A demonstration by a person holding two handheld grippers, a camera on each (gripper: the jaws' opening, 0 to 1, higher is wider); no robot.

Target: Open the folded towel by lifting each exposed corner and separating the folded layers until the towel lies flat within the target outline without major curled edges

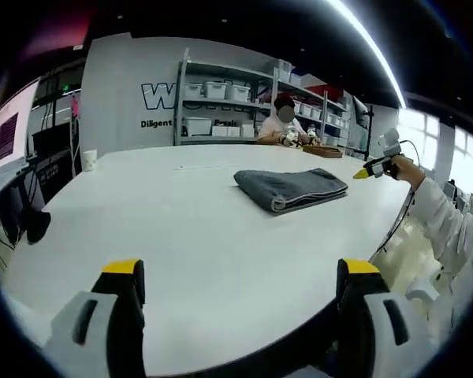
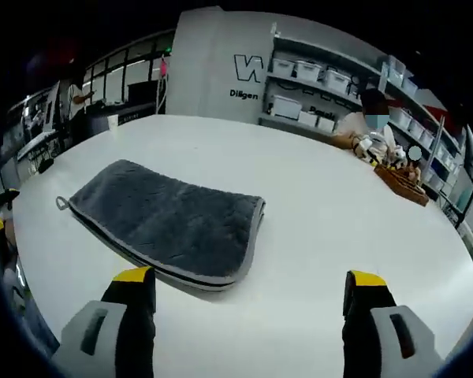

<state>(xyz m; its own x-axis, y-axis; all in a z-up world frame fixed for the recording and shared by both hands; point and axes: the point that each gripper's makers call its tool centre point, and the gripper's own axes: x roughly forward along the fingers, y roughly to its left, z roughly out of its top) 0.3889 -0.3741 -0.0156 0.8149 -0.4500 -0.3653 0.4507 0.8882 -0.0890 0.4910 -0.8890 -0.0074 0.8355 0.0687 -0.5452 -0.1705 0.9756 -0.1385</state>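
A folded grey towel (image 1: 292,189) with a lighter hem lies on the white table (image 1: 181,236), right of centre in the left gripper view. My left gripper (image 1: 240,272) is open, well short of the towel, with nothing between its jaws. The right gripper (image 1: 374,167), held by a hand in a white sleeve, hovers off the towel's right end. In the right gripper view the towel (image 2: 169,224) lies just ahead and to the left, a small loop at its far left corner. My right gripper (image 2: 250,277) is open and empty, its left jaw near the towel's front edge.
A person (image 1: 284,126) sits at the table's far side by a wooden tray (image 2: 402,183). A paper cup (image 1: 89,160) stands at the far left edge. Shelves with white bins (image 1: 221,102) line the back wall. The table edge runs close under the left gripper.
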